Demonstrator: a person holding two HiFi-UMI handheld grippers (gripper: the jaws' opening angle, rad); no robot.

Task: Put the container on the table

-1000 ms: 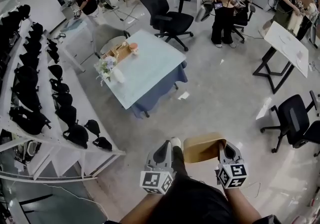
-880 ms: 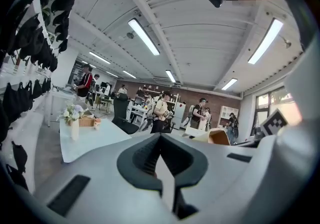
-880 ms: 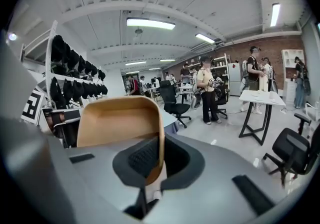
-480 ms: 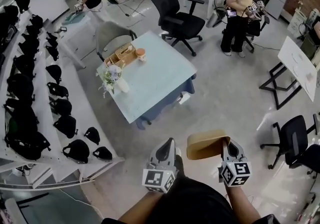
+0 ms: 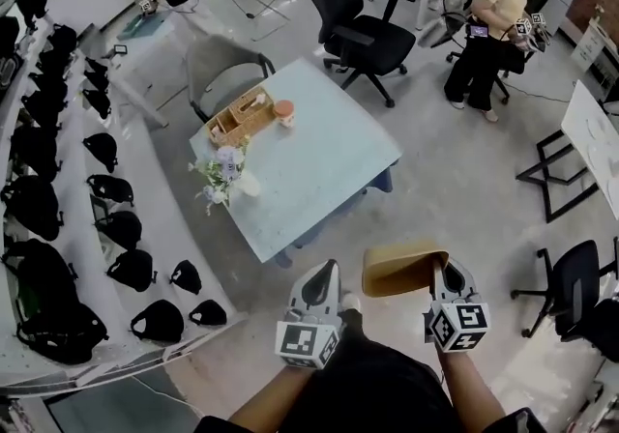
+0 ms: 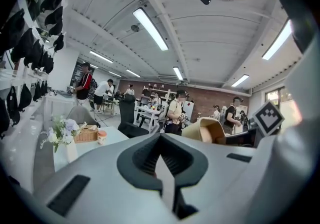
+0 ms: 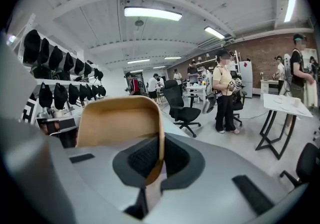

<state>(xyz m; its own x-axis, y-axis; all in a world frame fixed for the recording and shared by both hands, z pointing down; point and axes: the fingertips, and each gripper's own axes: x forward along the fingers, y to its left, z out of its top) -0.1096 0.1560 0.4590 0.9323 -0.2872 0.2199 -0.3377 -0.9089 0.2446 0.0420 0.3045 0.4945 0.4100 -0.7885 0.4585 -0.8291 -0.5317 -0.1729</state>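
Observation:
A tan, open-topped container (image 5: pixel 401 269) hangs in the air over the floor, short of the table. My right gripper (image 5: pixel 440 272) is shut on its right wall. In the right gripper view the thin wall (image 7: pixel 156 133) runs between the dark pads and the container (image 7: pixel 117 118) fills the left centre. My left gripper (image 5: pixel 326 276) is beside it on the left, shut and holding nothing; its jaws (image 6: pixel 162 168) meet at a thin seam. The pale blue table (image 5: pixel 329 156) stands ahead, its near corner a short way beyond both grippers.
On the table's far left are a wicker basket (image 5: pixel 240 114), a small cup (image 5: pixel 283 112) and a vase of flowers (image 5: pixel 227 178). A grey chair (image 5: pixel 222 64) and a black office chair (image 5: pixel 358 15) stand behind it. Shelves of black bags (image 5: pixel 58 199) line the left. People stand further back.
Both grippers and the container have travelled forward across the floor. The table now lies lower in the head view and closer to them. The right gripper's hold is unchanged.

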